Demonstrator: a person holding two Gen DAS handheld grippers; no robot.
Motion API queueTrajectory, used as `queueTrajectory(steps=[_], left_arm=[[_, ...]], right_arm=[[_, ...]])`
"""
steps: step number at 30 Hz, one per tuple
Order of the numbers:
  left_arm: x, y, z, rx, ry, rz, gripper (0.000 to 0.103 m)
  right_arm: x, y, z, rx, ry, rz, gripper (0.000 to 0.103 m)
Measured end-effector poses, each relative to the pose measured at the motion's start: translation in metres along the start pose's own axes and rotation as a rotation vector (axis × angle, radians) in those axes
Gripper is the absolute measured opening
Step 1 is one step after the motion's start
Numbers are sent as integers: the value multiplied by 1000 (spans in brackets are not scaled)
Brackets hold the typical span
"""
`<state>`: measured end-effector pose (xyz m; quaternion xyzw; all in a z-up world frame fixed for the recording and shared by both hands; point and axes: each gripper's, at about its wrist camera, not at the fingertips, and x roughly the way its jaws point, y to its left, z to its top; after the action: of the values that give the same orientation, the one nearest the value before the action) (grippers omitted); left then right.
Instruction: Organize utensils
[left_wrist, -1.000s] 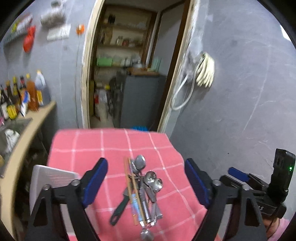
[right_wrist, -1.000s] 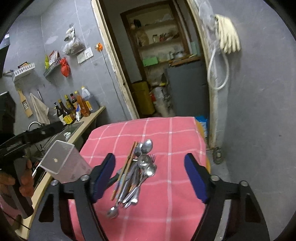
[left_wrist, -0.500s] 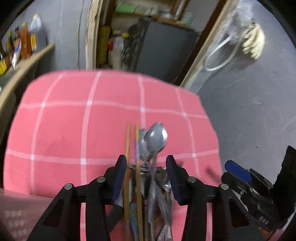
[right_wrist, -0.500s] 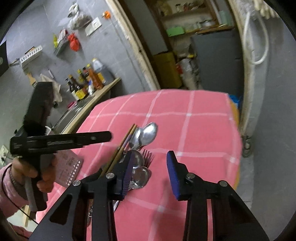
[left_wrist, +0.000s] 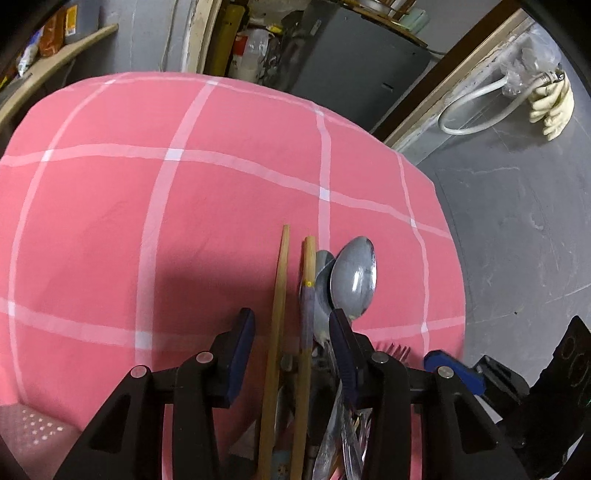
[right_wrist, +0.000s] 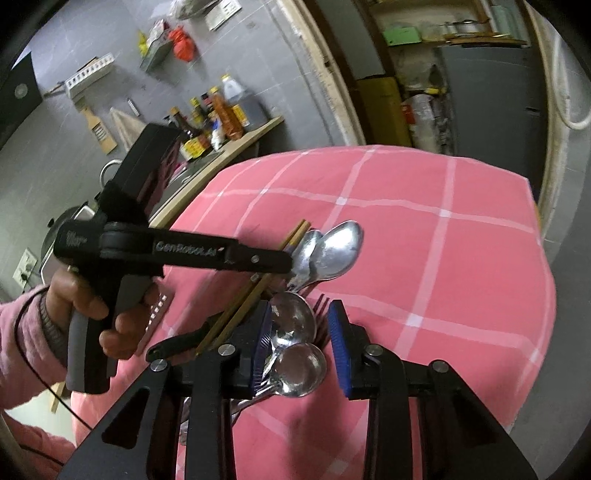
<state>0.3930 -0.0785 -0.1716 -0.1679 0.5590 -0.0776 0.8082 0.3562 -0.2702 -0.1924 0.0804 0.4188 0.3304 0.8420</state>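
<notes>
- Straddling the chopsticks (left_wrist: 280, 295), your left gripper (left_wrist: 291, 332) has its fingers (left_wrist: 242, 336) apart, probably to pinch them out of the pile.
- Your right gripper (right_wrist: 299, 336) frames two spoons (right_wrist: 295, 347), fingers parted, not clamped.
- The utensils lie heaped on the pink-clothed desk (left_wrist: 110, 184).

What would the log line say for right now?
left gripper: open around chopsticks | right gripper: open around spoons | pile on pink cloth

A home kitchen: sauce bottles (right_wrist: 207, 122) on a counter (right_wrist: 236, 142), pantry shelves (right_wrist: 443, 35), checked tablecloth (left_wrist: 184, 184).
</notes>
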Motion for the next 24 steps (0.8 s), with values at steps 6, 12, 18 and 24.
queueTrajectory(steps=[6,12,18,24], left_arm=[[7,-9,5,45,35,42,18],[6,-1,7,8,59,1,16],[6,2,7,-59,39,-26,14],[-6,0,-2,-54,6,-8,14]], right_arm=[[9,0,1,-32,47,42,28],[20,-3,5,-42,79,70,28],[14,-13,4,7,67,48,3],[4,-13,-2,22,38,40,3]])
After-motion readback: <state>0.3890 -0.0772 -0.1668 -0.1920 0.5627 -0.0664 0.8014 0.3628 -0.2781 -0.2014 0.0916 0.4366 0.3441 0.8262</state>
